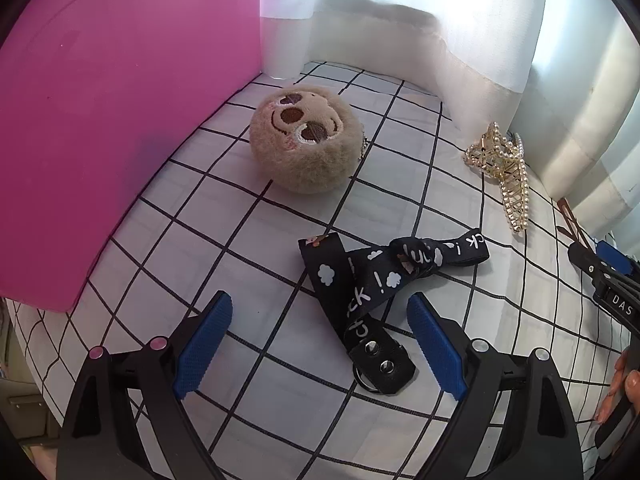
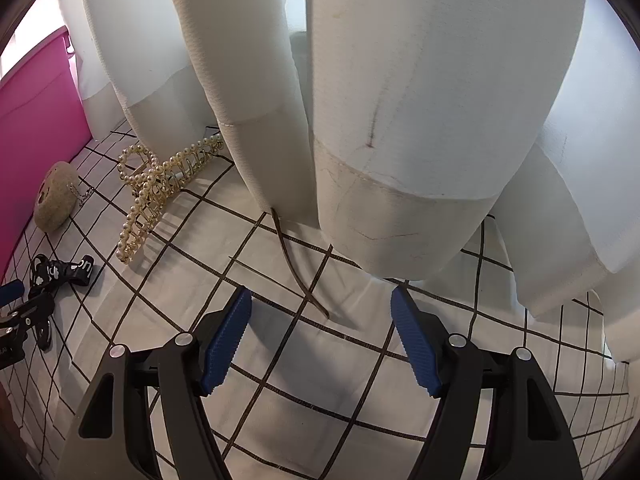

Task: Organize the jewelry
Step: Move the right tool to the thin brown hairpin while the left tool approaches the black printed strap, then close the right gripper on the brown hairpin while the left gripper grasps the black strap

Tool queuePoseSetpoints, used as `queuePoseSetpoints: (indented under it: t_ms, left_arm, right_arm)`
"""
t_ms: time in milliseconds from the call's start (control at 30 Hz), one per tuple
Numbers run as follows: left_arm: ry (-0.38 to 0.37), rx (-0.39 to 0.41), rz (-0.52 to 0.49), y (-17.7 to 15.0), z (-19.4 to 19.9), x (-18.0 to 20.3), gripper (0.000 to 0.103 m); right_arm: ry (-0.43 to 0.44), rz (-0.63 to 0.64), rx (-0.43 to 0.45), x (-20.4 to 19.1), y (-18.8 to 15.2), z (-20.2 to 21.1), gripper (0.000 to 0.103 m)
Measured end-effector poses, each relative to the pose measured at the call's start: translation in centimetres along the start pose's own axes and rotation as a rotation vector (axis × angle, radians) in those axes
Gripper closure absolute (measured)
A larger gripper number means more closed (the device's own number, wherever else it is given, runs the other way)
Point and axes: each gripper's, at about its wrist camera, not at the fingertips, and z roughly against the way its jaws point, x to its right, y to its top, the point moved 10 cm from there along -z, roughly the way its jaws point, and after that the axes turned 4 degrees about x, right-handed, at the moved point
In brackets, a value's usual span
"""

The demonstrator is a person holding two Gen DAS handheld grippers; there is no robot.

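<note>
On a white cloth with a black grid lies a black printed strap point(image 1: 372, 288) with snaps and a metal ring. My left gripper point(image 1: 320, 312) hovers open just above it, and the strap's snap end sits between the blue pads point(image 1: 204, 340) untouched. Further back rest a round plush face keychain point(image 1: 304, 140) and a gold pearl hair claw point(image 1: 500, 168). My right gripper point(image 2: 322, 308) is open over a thin brown curved hairpin point(image 2: 298, 268), whose near tip lies between its fingertips. The hair claw point(image 2: 160, 192), plush point(image 2: 56, 196) and strap point(image 2: 60, 272) show at the left of the right wrist view.
A pink box point(image 1: 120, 100) stands at the left on the gridded cloth point(image 1: 260, 240). White curtain folds point(image 2: 380, 120) hang down onto the cloth at the back, close behind the hairpin. The other gripper point(image 1: 604, 280) and a hand point(image 1: 624, 380) show at the right edge of the left wrist view.
</note>
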Motion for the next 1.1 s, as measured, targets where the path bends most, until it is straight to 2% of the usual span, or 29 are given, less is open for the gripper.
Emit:
queuePoseSetpoints:
  t_ms: [467,733,967,1033,1100]
  left_arm:
    - [0.012,0.019,-0.01,0.4,-0.5,1.3,0.011]
    - [0.018,0.033,-0.009,0.6,-0.8,1.4,0.006]
    - [0.017,0.048,-0.003,0.5,-0.7,1.4,0.006]
    - [0.015,0.047,-0.005,0.5,-0.7,1.5,0.008]
    - [0.011,0.05,-0.01,0.3,-0.4,1.5,0.011]
  right_arm:
    - [0.033,0.017,0.014,1.3,0.6,-0.3,0.034]
    - [0.028,0.024,0.046,0.6,1.1,-0.7,0.033]
    - [0.019,0.01,0.067,-0.1,0.9,-0.7,0.034]
    - [0.021,0.008,0.072,-0.4,0.9,-0.6,0.039]
    - [0.03,0.022,0.079,-0.7,0.6,-0.1,0.05]
